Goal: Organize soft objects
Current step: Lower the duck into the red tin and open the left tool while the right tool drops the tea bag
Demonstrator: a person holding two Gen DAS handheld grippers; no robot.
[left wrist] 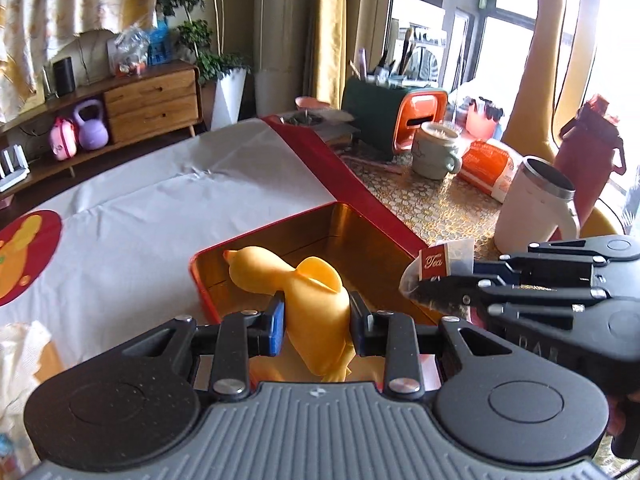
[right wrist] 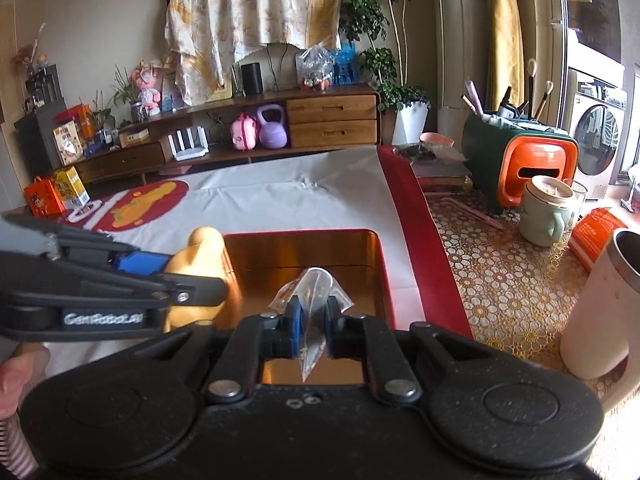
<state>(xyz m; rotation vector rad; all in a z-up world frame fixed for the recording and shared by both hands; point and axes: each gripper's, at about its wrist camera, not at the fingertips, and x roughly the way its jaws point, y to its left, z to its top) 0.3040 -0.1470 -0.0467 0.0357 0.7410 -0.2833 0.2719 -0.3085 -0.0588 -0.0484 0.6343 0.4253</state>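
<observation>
A soft yellow duck toy (left wrist: 308, 300) is pinched between the pads of my left gripper (left wrist: 318, 322), hanging over the near end of an open red tin (left wrist: 256, 236) with a gold inside. In the right wrist view the duck (right wrist: 204, 264) shows at the tin's (right wrist: 382, 264) left rim. My right gripper (right wrist: 310, 326) is shut on a clear tea bag sachet (right wrist: 314, 300), held above the tin's near edge. In the left wrist view the right gripper (left wrist: 424, 284) comes in from the right with that sachet (left wrist: 440, 262), labelled Tea.
The tin sits on a white cloth (left wrist: 160, 200) with a red border. To the right stand a white mug (left wrist: 536, 208), a green cup (left wrist: 434, 148), an orange packet (left wrist: 486, 164) and a green-orange organizer (left wrist: 392, 116). A hand (right wrist: 16, 376) shows at the left.
</observation>
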